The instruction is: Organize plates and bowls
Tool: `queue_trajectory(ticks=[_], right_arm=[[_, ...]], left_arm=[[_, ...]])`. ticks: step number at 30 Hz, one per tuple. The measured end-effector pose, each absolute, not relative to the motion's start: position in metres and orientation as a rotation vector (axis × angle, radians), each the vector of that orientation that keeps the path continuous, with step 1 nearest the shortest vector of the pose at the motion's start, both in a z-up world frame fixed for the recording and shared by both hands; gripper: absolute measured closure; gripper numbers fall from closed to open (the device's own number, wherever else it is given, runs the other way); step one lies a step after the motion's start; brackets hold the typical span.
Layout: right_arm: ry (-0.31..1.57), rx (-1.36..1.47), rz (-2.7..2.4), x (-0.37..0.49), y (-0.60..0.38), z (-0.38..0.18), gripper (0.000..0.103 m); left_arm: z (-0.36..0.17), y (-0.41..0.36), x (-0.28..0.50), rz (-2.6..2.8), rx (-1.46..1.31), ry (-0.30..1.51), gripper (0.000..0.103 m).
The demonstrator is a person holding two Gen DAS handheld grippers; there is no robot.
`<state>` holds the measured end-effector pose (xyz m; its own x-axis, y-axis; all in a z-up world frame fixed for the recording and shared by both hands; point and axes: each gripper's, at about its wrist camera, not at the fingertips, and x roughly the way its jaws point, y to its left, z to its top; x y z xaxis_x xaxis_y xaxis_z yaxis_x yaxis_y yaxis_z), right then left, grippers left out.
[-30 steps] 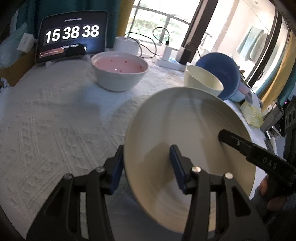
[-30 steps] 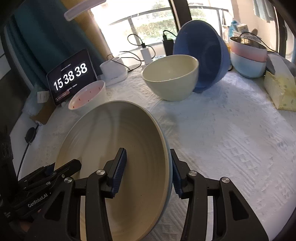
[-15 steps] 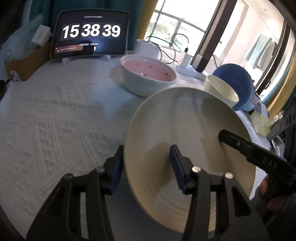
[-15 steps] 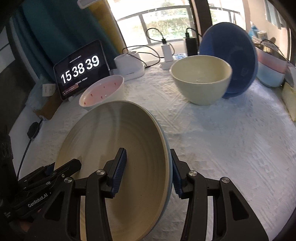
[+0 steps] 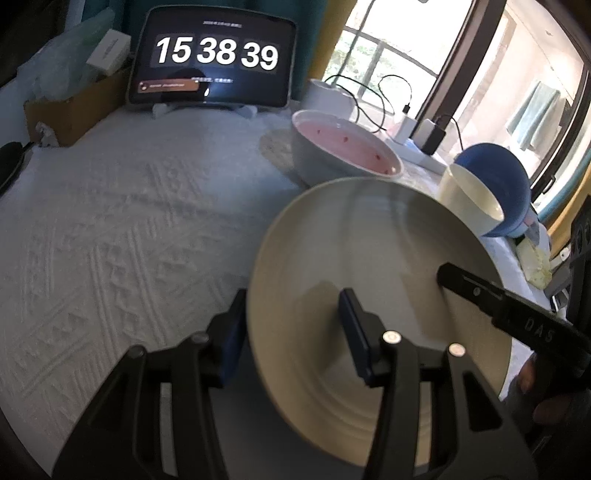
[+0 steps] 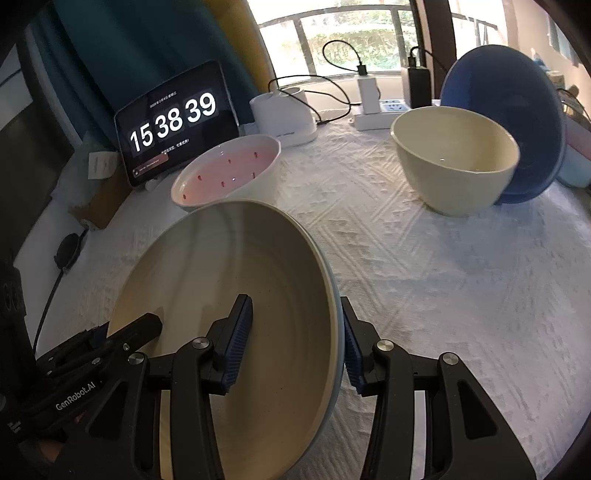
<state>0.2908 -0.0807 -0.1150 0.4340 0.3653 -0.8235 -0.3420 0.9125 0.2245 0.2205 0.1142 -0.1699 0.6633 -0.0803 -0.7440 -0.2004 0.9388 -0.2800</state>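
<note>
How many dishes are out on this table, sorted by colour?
Cream: 2, the big plate held by both grippers and a bowl
Pink inside: 1, the speckled bowl
Dark blue: 1, the tilted bowl leaning behind the cream bowl
Total: 4; more dishes at the far right edge are too cut off to count.

Daylight from the window (image 6: pixel 354 33) glares; left view motion-blurred, fisheye edges dark.

This looks like a lived-in home: a table under a white embossed cloth (image 6: pixel 424 280) carries mixed ceramic bowls (image 6: pixel 452 162), beside a tablet showing a clock (image 6: pixel 173 122), a white power strip with chargers (image 6: pixel 380 110), teal and yellow curtains (image 6: pixel 147 48) and a wide window onto greenery (image 6: pixel 343 33).
</note>
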Motion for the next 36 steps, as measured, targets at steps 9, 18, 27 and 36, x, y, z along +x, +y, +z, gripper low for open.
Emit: queue_trajectory(ticks=[9, 18, 27, 36], right_arm=[[1.064, 0.038, 0.436, 0.295, -0.076, -0.124, 0.053], [1.074, 0.035, 0.439, 0.295, -0.076, -0.127, 0.052], [1.058, -0.003, 0.439, 0.292, -0.077, -0.126, 0.052], [1.037, 0.009, 0.411, 0.287, -0.093, -0.117, 0.052]], left_arm=[[-0.170, 0.112, 0.222, 0.075, -0.309, 0.838, 0.053], [-0.168, 0.110, 0.219, 0.079, -0.281, 0.844, 0.053], [-0.163, 0.108, 0.213, 0.100, -0.278, 0.829, 0.052], [-0.150, 0.104, 0.201, 0.125, -0.273, 0.779, 0.051]])
